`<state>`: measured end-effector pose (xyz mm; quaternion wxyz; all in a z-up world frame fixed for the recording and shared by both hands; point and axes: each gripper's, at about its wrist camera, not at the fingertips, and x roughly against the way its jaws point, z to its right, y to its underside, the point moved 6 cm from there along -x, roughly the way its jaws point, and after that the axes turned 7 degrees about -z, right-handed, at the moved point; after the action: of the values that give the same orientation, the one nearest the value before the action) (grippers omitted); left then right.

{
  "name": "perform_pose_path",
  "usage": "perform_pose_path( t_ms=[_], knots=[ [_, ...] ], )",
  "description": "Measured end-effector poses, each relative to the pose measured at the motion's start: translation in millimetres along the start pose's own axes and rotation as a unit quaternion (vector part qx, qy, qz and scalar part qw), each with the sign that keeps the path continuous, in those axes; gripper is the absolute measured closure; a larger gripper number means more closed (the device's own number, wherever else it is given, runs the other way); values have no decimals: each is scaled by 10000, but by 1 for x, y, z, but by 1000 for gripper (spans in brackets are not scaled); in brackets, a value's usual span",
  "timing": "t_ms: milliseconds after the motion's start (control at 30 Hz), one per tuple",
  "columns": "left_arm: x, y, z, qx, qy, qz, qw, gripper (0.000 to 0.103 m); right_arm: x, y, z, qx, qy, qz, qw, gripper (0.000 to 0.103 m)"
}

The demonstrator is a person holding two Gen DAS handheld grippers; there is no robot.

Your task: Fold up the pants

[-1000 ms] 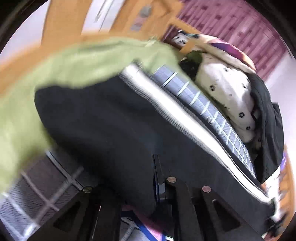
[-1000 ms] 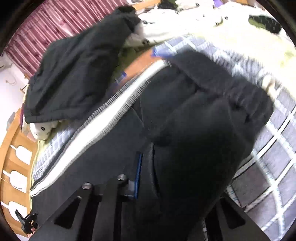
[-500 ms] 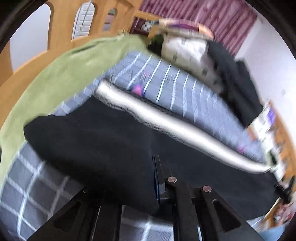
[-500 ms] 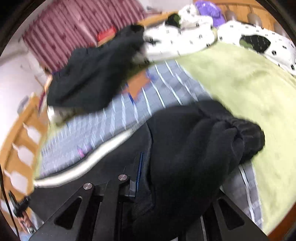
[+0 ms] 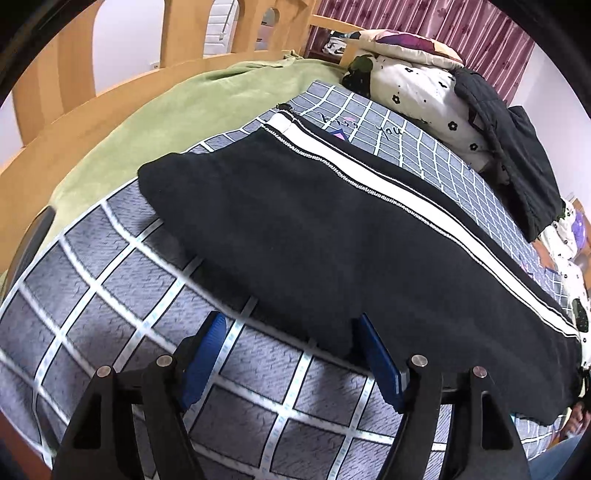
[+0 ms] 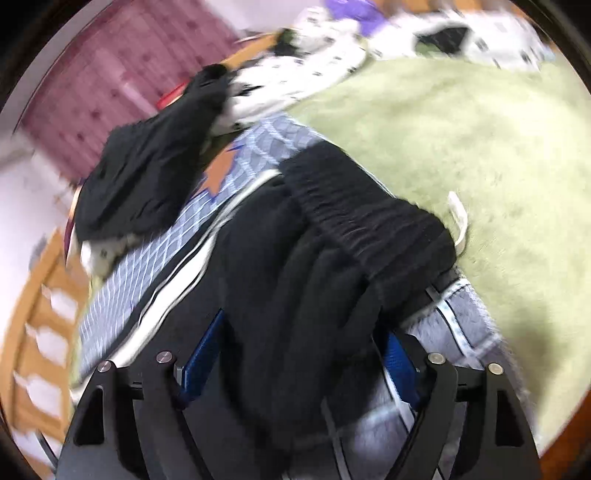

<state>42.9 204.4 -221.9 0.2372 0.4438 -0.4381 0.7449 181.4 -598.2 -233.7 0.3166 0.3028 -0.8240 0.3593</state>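
Black pants [image 5: 332,229] with a white side stripe [image 5: 406,192] lie stretched across a grey checked blanket [image 5: 110,295]. My left gripper [image 5: 291,354] hovers at their near edge with its jaws opening. A corner of the black cloth lies loose between the blue pads [image 5: 380,358], close to the right one. In the blurred right wrist view the pants' gathered waistband [image 6: 354,221] is bunched on the blanket. My right gripper [image 6: 301,360] is over that end, jaws opening, with black cloth lying between the pads [image 6: 201,362] and not pinched.
A green blanket [image 5: 177,110] covers the bed beside the checked one. A wooden bed rail [image 5: 66,122] runs along the far left. A white spotted quilt [image 5: 417,92] and a black jacket [image 5: 517,155] are piled at the far end before maroon curtains [image 5: 461,33].
Both grippers were shut on the black cloth and now stand open, with the pants let go. The pants have come down and lie spread flat on the checked blanket. Both views have swung across the bed.
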Motion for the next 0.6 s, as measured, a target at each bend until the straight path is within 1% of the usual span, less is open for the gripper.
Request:
perform_pose_path(
  t_ms=[33, 67, 100, 133, 167, 200, 267, 300, 333, 367, 400, 433, 467, 533, 567, 600],
  knots=[
    [1, 2, 0, 1, -42, 6, 10000, 31, -9, -6, 4, -234, -79, -19, 9997, 27],
    [2, 2, 1, 10, -92, 4, 10000, 31, -13, -10, 6, -365, -41, 9, 9993, 38],
    [3, 3, 2, 14, -106, 4, 9999, 31, -15, -18, 4, -382, 134, 55, 9992, 53],
    [4, 3, 2, 8, -113, 7, 9999, 31, -12, -28, -3, -187, 232, 115, 9995, 60],
    [4, 3, 3, -8, -119, 6, 9999, 31, -3, -39, -12, 76, 237, 277, 9993, 66],
    [5, 3, 4, -59, -148, -23, 9999, 31, 11, -49, -21, 254, 163, 499, 9983, 68],
    [9, 4, 4, -141, -147, -20, 9998, 31, 38, -60, -33, 246, -129, 964, 9950, 68],
    [13, 4, 3, -153, -133, 39, 9998, 31, 44, -62, -36, 216, -181, 1084, 9937, 68],
    [16, 5, 3, -164, -110, 103, 9998, 31, 48, -64, -36, 228, -169, 1213, 9922, 68],
    [20, 5, 3, -183, -77, 168, 9997, 31, 46, -63, -33, 260, -91, 1239, 9919, 67],
    [25, 5, 2, -211, -43, 233, 9995, 31, 32, -60, -25, 302, 90, 1086, 9936, 58],
    [30, 5, 1, -260, -17, 293, 9992, 31, 20, -56, -17, 297, 251, 850, 9956, 53],
    [34, 5, 0, -316, 10, 340, 9989, 31, 12, -51, -5, 259, 448, 604, 9968, 52],
    [42, 5, -2, -397, 37, 364, 9985, 31, 3, -34, 20, 0, 632, 171, 9979, 52],
    [45, 6, -3, -410, 94, 358, 9985, 31, 10, -27, 28, -72, 624, 157, 9979, 52],
    [49, 6, -4, -395, 198, 357, 9984, 31, 18, -22, 29, -68, 641, 249, 9976, 51]
  ],
)
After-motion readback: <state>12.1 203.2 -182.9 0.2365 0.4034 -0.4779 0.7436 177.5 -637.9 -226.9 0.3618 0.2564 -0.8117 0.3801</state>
